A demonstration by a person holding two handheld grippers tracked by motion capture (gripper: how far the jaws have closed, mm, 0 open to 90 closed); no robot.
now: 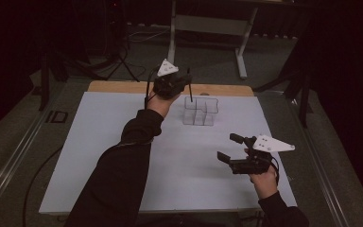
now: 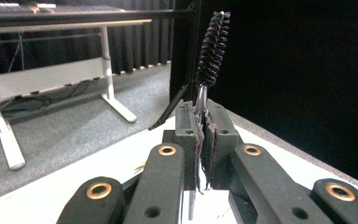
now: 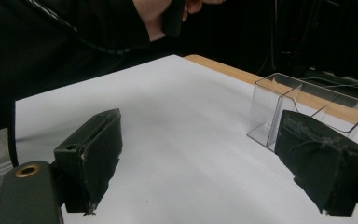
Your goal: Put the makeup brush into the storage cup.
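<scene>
- The left gripper point(image 1: 185, 81), raised over the far middle of the white table point(image 1: 123, 156), has its jaws pressed together on the thin wire stem of a black bristle brush point(image 2: 212, 49).
- In the left gripper view, the brush stands up out of the clamped jaws, bristles at the top, with the stem running down between the pads point(image 2: 193, 135).
- From the high view, the brush hangs as a thin dark line just above the near-left corner of a clear plastic organizer point(image 1: 199, 111); whether it touches the rim cannot be told.
- The organizer, split into compartments, sits at the far middle of the table, just right of the person's left hand point(image 1: 158, 101).
- The right gripper point(image 1: 227, 149) hovers low at the near right, jaws spread wide and holding nothing.
- In the right gripper view, the organizer point(image 3: 289, 109) stands ahead between the open pads point(image 3: 93, 149), well apart from them.
</scene>
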